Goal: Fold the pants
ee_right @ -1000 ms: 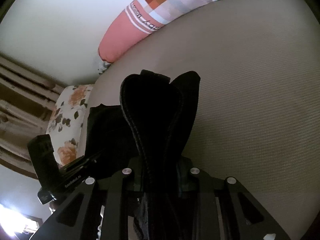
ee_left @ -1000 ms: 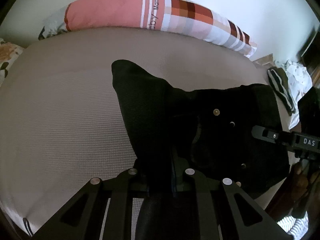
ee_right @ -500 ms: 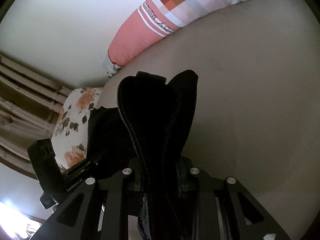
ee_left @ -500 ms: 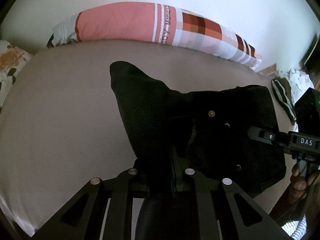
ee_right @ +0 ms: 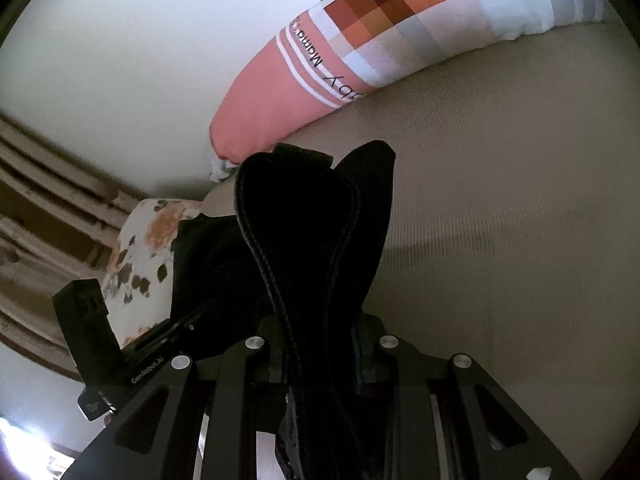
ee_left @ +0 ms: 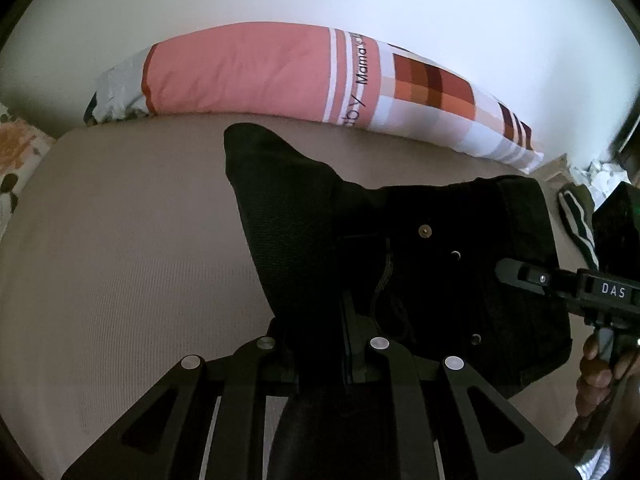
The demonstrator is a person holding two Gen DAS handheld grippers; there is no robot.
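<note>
Black pants (ee_left: 420, 264) with metal rivets are held up over the beige bed (ee_left: 120, 260). My left gripper (ee_left: 320, 352) is shut on one part of the waist; the cloth stands up from the jaws. My right gripper (ee_right: 320, 344) is shut on another part of the pants (ee_right: 304, 240), a stitched seam running up between its jaws. The right gripper also shows at the right edge of the left wrist view (ee_left: 560, 284), against the pants. The left gripper body shows at lower left in the right wrist view (ee_right: 104, 344). The fingertips are hidden by cloth.
A long pink and checked bolster pillow (ee_left: 280, 76) lies along the white wall at the bed's far edge. A floral pillow (ee_right: 148, 244) sits at the left end. Striped and white clothes (ee_left: 576, 216) lie at the right end of the bed.
Both grippers have lifted and tilted upward with the pants; the bolster and wall fill more of each view. The grip on the cloth is unchanged.
</note>
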